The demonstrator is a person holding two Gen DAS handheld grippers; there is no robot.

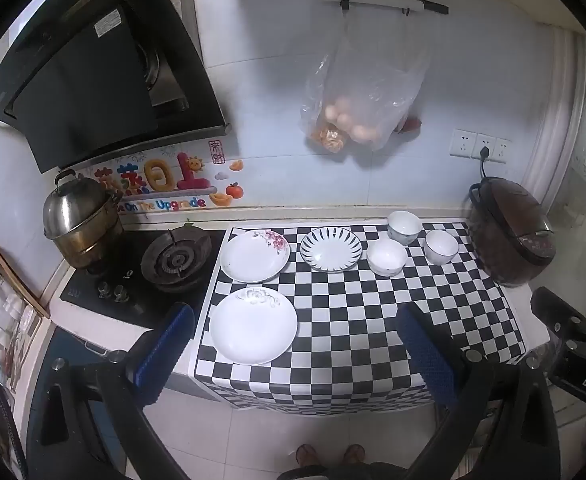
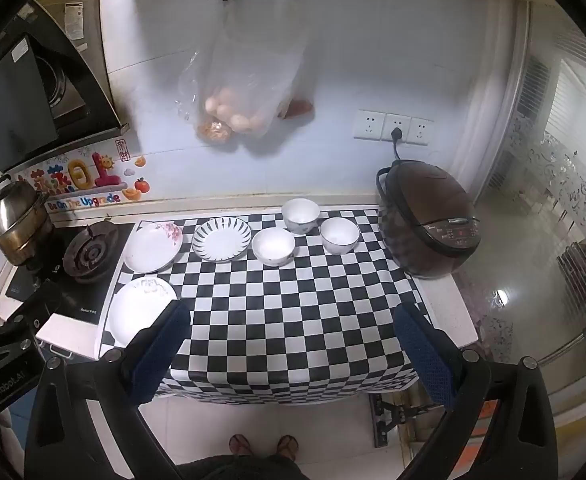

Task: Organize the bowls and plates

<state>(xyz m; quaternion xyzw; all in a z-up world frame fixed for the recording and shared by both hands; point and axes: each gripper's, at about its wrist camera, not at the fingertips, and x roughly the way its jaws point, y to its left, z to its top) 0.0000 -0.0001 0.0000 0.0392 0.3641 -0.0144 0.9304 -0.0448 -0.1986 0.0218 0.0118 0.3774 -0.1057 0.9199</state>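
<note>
Three plates lie on the checkered mat (image 1: 353,320): a white plate (image 1: 253,326) at the front left, a pink-flowered plate (image 1: 254,255) behind it, and a black-striped plate (image 1: 331,249) to its right. Three white bowls stand to the right: one in the middle (image 1: 387,257), one at the back (image 1: 404,227), one at the right (image 1: 441,246). The same plates (image 2: 141,316) (image 2: 153,246) (image 2: 221,238) and bowls (image 2: 273,246) (image 2: 300,215) (image 2: 339,235) show in the right wrist view. My left gripper (image 1: 297,328) is open and empty, above the front edge. My right gripper (image 2: 293,324) is open and empty too.
A gas stove (image 1: 175,260) with a steel pot (image 1: 79,220) is left of the mat. A brown rice cooker (image 1: 511,232) stands at the right end, plugged into the wall. A plastic bag of eggs (image 1: 357,92) hangs above. The counter drops off at the front.
</note>
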